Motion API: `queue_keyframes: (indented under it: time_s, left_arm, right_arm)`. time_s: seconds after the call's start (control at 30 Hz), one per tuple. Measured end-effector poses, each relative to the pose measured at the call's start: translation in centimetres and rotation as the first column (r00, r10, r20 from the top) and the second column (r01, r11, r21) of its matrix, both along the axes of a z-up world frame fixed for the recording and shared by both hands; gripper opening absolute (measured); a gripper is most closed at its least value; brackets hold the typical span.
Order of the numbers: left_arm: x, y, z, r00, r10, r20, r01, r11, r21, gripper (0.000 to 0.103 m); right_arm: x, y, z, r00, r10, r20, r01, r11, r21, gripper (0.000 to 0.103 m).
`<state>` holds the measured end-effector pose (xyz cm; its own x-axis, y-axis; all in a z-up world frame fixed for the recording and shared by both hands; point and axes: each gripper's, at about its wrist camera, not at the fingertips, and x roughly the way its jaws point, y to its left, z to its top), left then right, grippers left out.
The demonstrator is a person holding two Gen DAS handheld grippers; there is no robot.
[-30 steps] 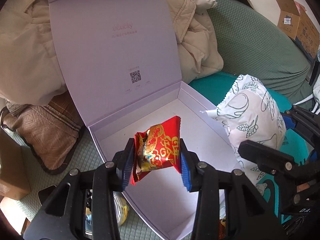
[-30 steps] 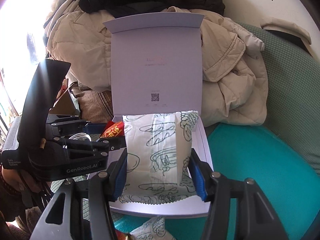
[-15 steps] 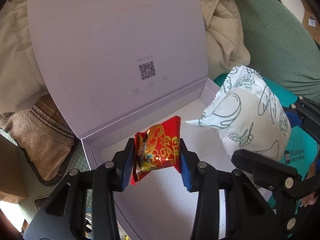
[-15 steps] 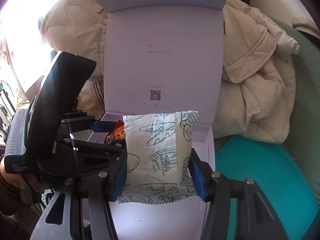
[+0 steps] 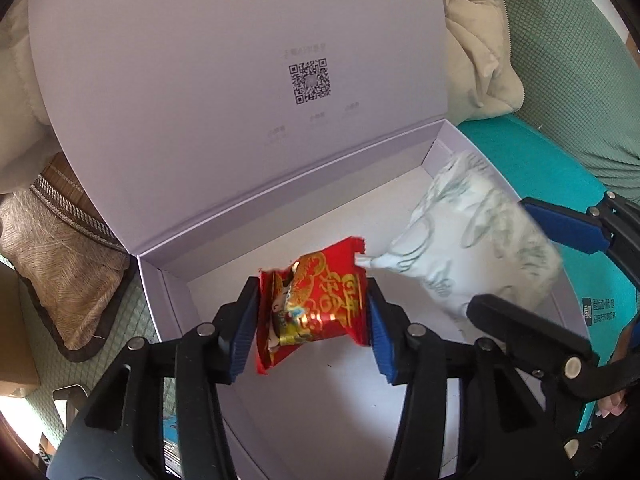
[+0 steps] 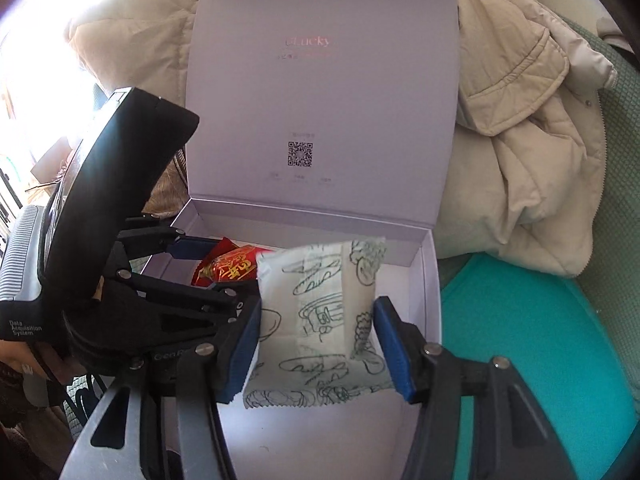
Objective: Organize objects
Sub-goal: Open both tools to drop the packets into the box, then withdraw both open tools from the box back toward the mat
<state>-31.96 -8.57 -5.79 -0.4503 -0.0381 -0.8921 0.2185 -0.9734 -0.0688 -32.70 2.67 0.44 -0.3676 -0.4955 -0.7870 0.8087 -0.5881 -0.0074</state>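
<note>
An open lilac box (image 5: pixel 320 400) lies below both grippers, its lid (image 5: pixel 240 80) standing up behind. A red and gold snack packet (image 5: pixel 316 304) hangs between the blue pads of my left gripper (image 5: pixel 311 312). Those jaws are opening, and a thin gap shows on each side of the packet. In the right wrist view the red packet (image 6: pixel 232 268) sits over the box's left half. My right gripper (image 6: pixel 318 344) is shut on a white packet with green drawings (image 6: pixel 320 320), held low over the box's right half (image 6: pixel 428 280). The white packet (image 5: pixel 472 240) is blurred in the left wrist view.
A beige jacket (image 6: pixel 520 120) is piled behind and right of the box on a green sofa cover (image 5: pixel 580 60). A teal cushion (image 6: pixel 520 340) lies right of the box, a brown cushion (image 5: pixel 52 260) left of it.
Both grippers have come down closer to the box floor with their packets. The left jaws have spread wider and no longer pinch the red packet.
</note>
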Motion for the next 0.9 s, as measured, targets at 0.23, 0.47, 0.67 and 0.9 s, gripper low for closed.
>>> queue_keyframes:
  time_s: [0.23,0.47,0.67,0.9]
  left_arm:
    - [0.2,0.4,0.7,1.0,0.005,-0.006,-0.005,0.999,-0.034,0.057]
    - [1.4,0.6,3.2,0.998,0.013,-0.054,-0.016,0.998,-0.056,0.067]
    - [3.0,0.8,6.1,0.993,0.017,-0.117,-0.027,0.996,-0.086,0.07]
    - [5.6,1.9,9.7,0.983,0.023,-0.181,-0.038,0.996,-0.08,0.071]
  right_arm:
    - [0.6,0.4,0.4,0.998,-0.05,-0.039,0.05,0.999,0.0,0.07]
    - [2.1,0.7,2.5,0.993,-0.075,-0.088,0.075,0.997,-0.012,0.07]
    - [2.7,1.6,5.1,0.983,-0.129,-0.127,0.125,0.991,-0.038,0.071]
    - [6.0,3.7,8.5,0.967,-0.203,-0.156,0.192,0.978,-0.084,0.077]
